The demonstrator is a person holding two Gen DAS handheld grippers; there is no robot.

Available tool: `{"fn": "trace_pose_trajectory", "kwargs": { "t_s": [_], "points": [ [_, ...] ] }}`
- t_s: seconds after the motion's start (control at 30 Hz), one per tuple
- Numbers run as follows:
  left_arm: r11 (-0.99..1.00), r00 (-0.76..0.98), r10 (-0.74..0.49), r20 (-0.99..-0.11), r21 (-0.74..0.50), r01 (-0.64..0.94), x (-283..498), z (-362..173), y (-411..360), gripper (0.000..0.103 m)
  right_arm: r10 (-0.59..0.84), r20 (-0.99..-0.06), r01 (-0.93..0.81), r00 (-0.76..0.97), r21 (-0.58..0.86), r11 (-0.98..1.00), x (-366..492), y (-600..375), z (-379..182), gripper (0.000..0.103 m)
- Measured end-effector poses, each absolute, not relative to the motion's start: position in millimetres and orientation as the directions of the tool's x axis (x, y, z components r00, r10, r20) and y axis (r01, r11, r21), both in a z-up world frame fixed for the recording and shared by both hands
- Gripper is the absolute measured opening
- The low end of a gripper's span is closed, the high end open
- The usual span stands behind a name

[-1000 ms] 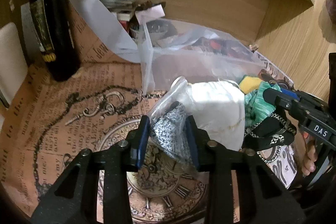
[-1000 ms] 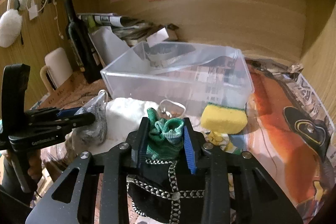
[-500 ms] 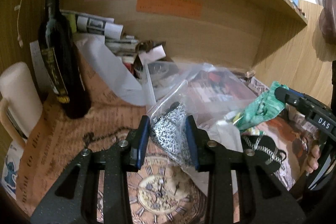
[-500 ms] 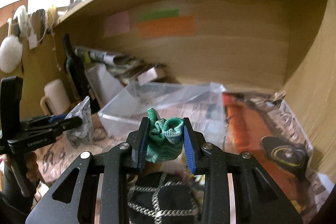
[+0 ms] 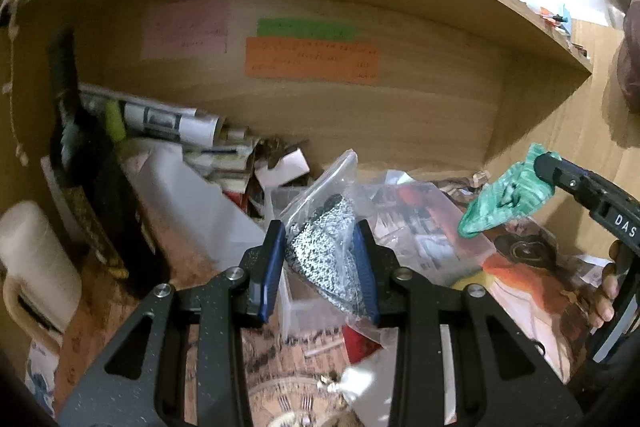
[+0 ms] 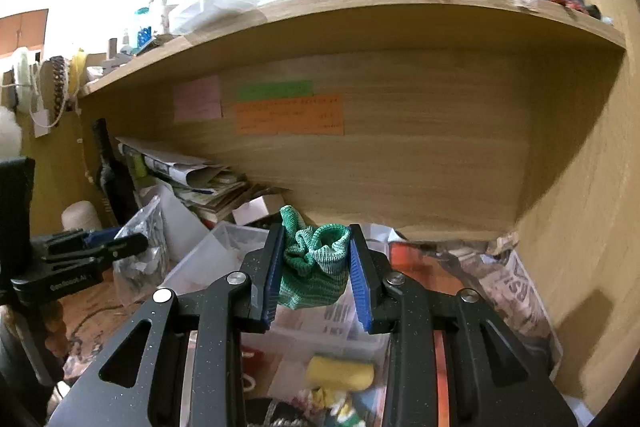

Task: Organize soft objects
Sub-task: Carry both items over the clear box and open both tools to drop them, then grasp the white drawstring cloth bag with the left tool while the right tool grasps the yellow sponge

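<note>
My left gripper [image 5: 320,259] is shut on a clear plastic bag holding grey speckled knitwear [image 5: 324,251], lifted above the clear plastic bin [image 5: 420,223]; it also shows in the right wrist view [image 6: 140,247]. My right gripper [image 6: 316,267] is shut on a green knitted sock [image 6: 314,267], held in the air over the bin [image 6: 208,259]. In the left wrist view the sock [image 5: 504,197] hangs at the right. A yellow sponge [image 6: 340,373] lies on the desk below.
A dark wine bottle [image 5: 88,187] and a white mug [image 5: 32,263] stand at the left. Rolled papers [image 5: 168,125] pile against the wooden back wall under a shelf [image 6: 360,11]. Printed paper [image 5: 280,367] covers the desk.
Both grippers have risen with their loads, from near the desk up to above the bin. The desk items have dropped low in both views.
</note>
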State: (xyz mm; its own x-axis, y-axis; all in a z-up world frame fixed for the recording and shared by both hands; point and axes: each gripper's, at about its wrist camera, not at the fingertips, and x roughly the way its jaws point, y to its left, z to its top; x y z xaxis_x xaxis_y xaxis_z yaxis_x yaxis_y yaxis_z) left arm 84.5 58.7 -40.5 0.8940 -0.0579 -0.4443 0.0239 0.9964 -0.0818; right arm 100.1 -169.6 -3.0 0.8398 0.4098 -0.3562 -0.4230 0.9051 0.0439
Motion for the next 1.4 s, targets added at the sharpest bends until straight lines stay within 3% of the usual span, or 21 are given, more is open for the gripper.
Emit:
{"fn": "trace_pose_trajectory", "kwargs": {
  "t_s": [0.57, 0.93, 1.03, 1.13, 1.4],
  "points": [
    [0.997, 0.771, -0.070, -0.633, -0.056, 0.044, 193.3, -76.7, 46.1, 0.034, 0.371, -0.564, -0.458, 0.737, -0.015, 0.889, 179.2, -135.4, -48.6, 0.028],
    [0.997, 0.713, -0.063, -0.698, -0.018, 0.070, 224.5, -101.4, 31.3, 0.036, 0.330, -0.667, -0.454, 0.668, -0.013, 0.891, 204.9, -133.8, -74.4, 0.033],
    [0.997, 0.712, -0.063, -0.699, -0.012, 0.077, 225.3, -102.7, 28.5, 0.041, 0.308, -0.673, -0.439, 0.673, -0.028, 0.898, 208.2, -133.6, -76.5, 0.044],
    [0.997, 0.723, -0.056, -0.688, -0.004, 0.074, 224.6, -101.0, 26.1, 0.055, 0.286, -0.664, -0.422, 0.691, -0.049, 0.905, 207.5, -134.0, -75.4, 0.057],
    [0.997, 0.783, -0.060, -0.619, -0.002, 0.075, 196.4, -73.1, 27.6, 0.066, 0.295, -0.608, -0.414, 0.737, -0.062, 0.908, 191.1, -138.3, -55.4, 0.070]
  ]
}}
